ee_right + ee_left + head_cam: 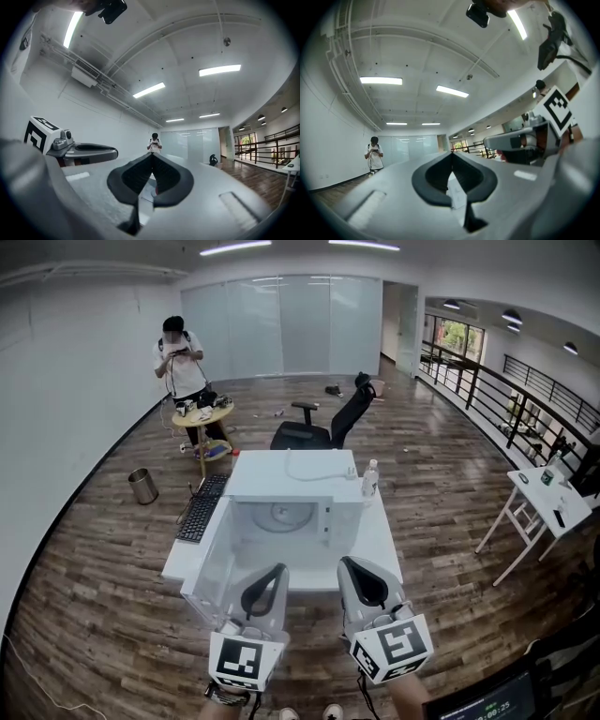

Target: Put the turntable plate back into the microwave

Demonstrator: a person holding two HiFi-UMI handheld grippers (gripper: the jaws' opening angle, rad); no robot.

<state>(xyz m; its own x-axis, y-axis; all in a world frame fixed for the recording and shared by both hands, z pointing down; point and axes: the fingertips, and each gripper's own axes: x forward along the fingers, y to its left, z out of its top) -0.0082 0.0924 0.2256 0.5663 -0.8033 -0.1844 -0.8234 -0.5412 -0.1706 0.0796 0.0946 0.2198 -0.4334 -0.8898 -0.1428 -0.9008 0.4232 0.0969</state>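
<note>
A white microwave (292,466) stands on a white table (382,545) with its door (210,576) swung open to the left. Inside the cavity a round glass turntable plate (281,516) lies flat on the floor. My left gripper (278,569) and right gripper (348,562) hang side by side just in front of the open cavity, apart from the plate. In the left gripper view the left gripper (451,153) has its jaws shut, tips together with nothing between them. The right gripper (152,155) is likewise shut and empty in the right gripper view.
A black keyboard (201,508) lies at the table's left and a water bottle (369,478) stands beside the microwave. Behind are an office chair (324,424), a person (180,358) by a round table (202,417), and a metal bin (142,486). Another white table (548,499) stands right.
</note>
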